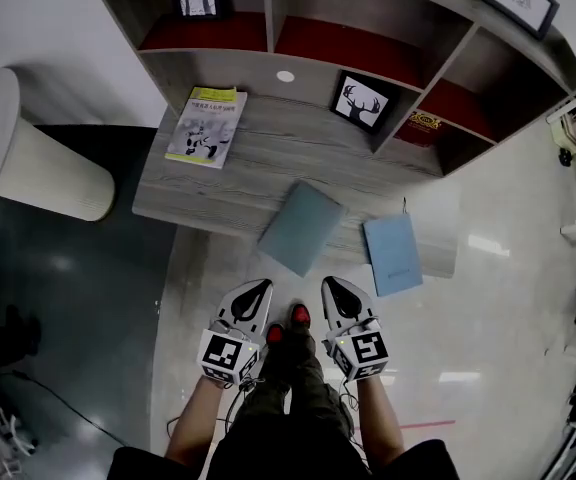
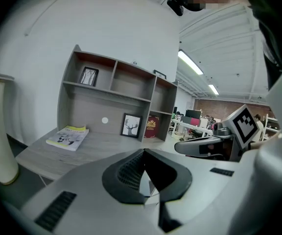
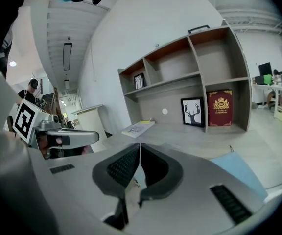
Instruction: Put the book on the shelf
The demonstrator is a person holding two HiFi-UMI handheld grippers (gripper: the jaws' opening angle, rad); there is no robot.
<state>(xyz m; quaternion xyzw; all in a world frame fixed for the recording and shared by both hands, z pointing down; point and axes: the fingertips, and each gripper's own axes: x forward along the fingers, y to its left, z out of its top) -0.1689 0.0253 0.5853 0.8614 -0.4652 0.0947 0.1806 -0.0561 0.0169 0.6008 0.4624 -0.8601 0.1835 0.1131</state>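
Zero progress so far, as I judge it. The shelf (image 1: 276, 8) holds only a red book (image 1: 424, 123) in its lower right compartment and a deer picture (image 1: 362, 101) beside that; no loose book has gone up.

On the table (image 1: 268, 163) below lie three candidates, and I cannot tell which is meant. A yellow book (image 1: 206, 126) lies flat at the back left. A tilted blue book (image 1: 302, 227) lies skewed at the front edge. A second blue book (image 1: 392, 254), just right of it, overhangs that edge. The blue ones look thin, plain-covered and closed.

What remains is the whole pick and placement. My left gripper (image 1: 261, 288) and right gripper (image 1: 331, 286) hang low, short of the table, fingers (image 3: 124, 168) pressed together on nothing.
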